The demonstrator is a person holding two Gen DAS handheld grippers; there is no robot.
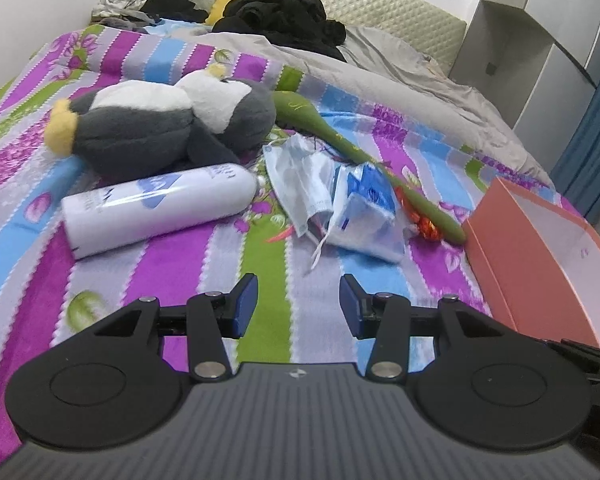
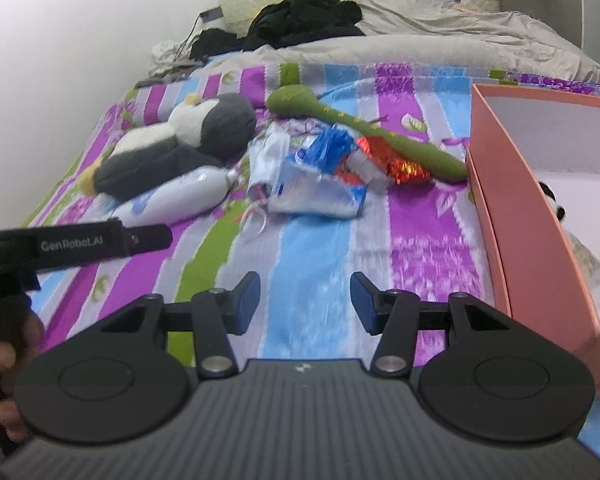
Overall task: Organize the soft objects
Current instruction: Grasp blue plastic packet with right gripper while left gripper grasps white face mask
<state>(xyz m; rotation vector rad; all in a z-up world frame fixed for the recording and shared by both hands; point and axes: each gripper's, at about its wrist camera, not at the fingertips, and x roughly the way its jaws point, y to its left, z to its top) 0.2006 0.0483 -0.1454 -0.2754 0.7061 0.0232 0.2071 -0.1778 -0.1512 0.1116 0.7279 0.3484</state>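
Grey-and-white plush penguin (image 1: 160,120) with yellow feet — lying on its side on the striped bedspread, just behind a white bottle. Long green soft stick (image 1: 340,140) with a bulbous head, stretched diagonally from beside the penguin's head toward the corner of the pink box (image 1: 540,256). Crumpled pale-blue face masks (image 1: 300,176) heaped between penguin and stick, a blue-and-white soft packet (image 1: 368,208) lying against them on the near side. Open pink box at the right edge of the bed — small black-and-white plush toy (image 2: 554,204) partly visible inside, mostly hidden by the box wall.
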